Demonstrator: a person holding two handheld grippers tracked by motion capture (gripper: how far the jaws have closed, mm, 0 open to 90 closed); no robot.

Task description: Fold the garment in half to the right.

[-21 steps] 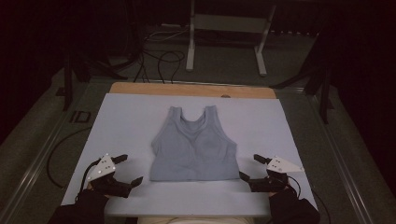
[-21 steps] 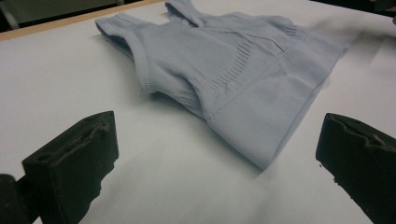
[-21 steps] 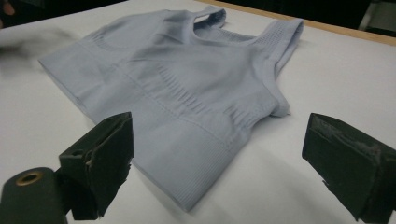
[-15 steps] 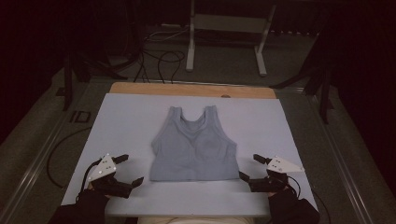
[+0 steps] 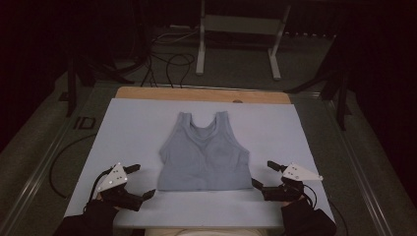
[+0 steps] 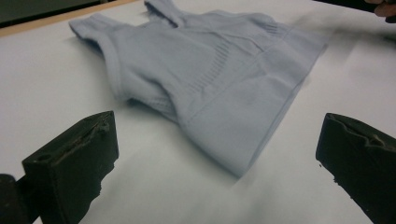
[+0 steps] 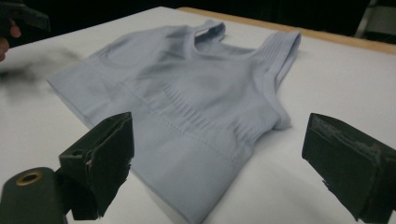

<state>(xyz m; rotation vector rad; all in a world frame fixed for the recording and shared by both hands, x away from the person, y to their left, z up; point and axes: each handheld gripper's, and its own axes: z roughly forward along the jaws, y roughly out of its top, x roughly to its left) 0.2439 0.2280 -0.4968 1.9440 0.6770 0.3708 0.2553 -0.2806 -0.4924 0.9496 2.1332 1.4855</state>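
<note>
A light grey-blue cropped tank top (image 5: pixel 204 156) lies flat in the middle of the white table (image 5: pixel 133 128), straps toward the far side. My left gripper (image 5: pixel 141 182) rests open just off the top's near left corner, nothing between its jaws. My right gripper (image 5: pixel 263 174) stands open beside the near right corner, also holding nothing. In the left gripper view the hem corner of the top (image 6: pixel 233 130) lies ahead between the wide-spread jaws. In the right gripper view the other hem corner of the top (image 7: pixel 196 186) reaches between the jaws.
A wooden strip (image 5: pixel 201 94) runs along the table's far edge. Beyond it stand a metal frame (image 5: pixel 236 34) and loose cables (image 5: pixel 167 59) on the dark floor. Bare white surface surrounds the top on all sides.
Both grippers have shifted only slightly near the top's lower corners. The top has not moved.
</note>
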